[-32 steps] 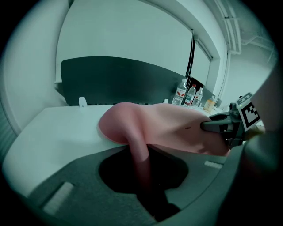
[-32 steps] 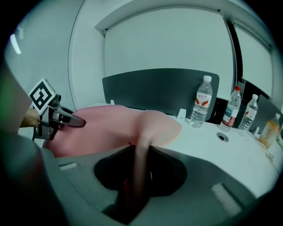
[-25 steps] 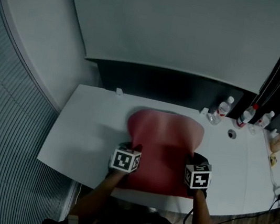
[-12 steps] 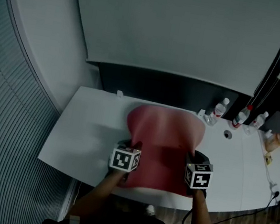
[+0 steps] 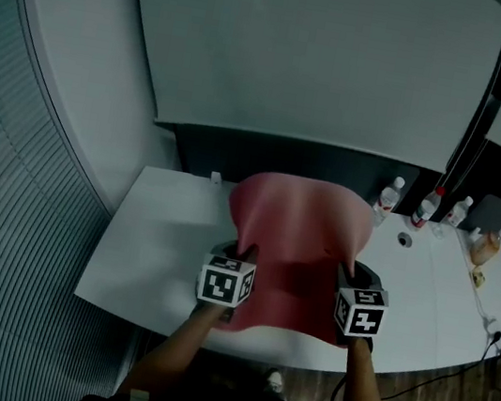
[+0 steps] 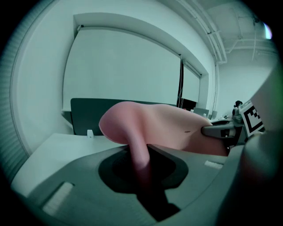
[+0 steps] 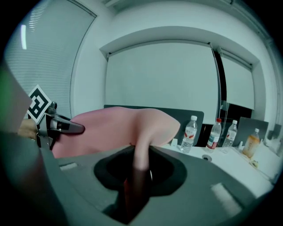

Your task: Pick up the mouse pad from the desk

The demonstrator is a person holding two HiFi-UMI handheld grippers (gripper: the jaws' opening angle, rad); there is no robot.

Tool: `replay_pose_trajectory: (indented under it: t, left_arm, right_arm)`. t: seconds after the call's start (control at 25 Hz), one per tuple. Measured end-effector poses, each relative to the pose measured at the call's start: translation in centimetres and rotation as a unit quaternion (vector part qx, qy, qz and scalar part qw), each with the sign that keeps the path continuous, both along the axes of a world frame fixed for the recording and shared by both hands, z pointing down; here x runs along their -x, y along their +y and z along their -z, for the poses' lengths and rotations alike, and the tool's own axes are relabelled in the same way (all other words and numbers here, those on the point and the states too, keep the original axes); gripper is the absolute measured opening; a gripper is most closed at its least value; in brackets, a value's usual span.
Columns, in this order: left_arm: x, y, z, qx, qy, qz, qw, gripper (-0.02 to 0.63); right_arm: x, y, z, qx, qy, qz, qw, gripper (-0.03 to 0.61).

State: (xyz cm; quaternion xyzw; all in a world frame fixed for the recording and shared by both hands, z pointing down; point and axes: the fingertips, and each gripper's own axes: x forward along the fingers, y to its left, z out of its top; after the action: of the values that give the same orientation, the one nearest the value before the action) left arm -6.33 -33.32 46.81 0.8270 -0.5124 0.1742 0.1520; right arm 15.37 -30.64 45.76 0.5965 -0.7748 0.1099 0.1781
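Observation:
The mouse pad point(image 5: 295, 245) is a large pink sheet, held up above the white desk point(image 5: 154, 236) and sagging between two grips. My left gripper point(image 5: 243, 258) is shut on its near left corner, and the pink edge point(image 6: 140, 152) runs down between the jaws. My right gripper point(image 5: 349, 276) is shut on the near right corner, where the pad point(image 7: 140, 150) is pinched the same way. Each gripper view shows the other one across the pad: the right gripper point(image 6: 221, 131) and the left gripper point(image 7: 62, 127). The pad's far edge arches up in front of the dark back panel point(image 5: 207, 145).
Three water bottles point(image 5: 387, 197) point(image 5: 428, 207) point(image 5: 458, 212) stand at the desk's back right, next to a round cable hole point(image 5: 404, 239) and an orange bottle point(image 5: 484, 248). A cable lies on the wooden floor at the right. A ribbed wall curves along the left.
Both grippers have risen with the pad. Its far edge has come off the desk and now stands higher against the dark panel.

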Motion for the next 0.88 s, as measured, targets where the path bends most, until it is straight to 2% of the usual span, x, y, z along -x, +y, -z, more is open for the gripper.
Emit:
replay_pose_trajectory:
  t: [0.44, 0.88]
  left_arm:
    - [1.2, 1.0, 6.9, -0.062, 0.009, -0.01, 0.998, 0.074]
    - [2.3, 2.7, 13.9, -0.132, 0.009, -0.011, 0.9911, 0.074]
  right_arm:
    - [1.3, 1.7, 6.8, -0.07, 0.006, -0.021, 0.997, 0.097]
    - [3.0, 3.5, 13.3, -0.136, 0.021, -0.032, 0.99, 0.097]
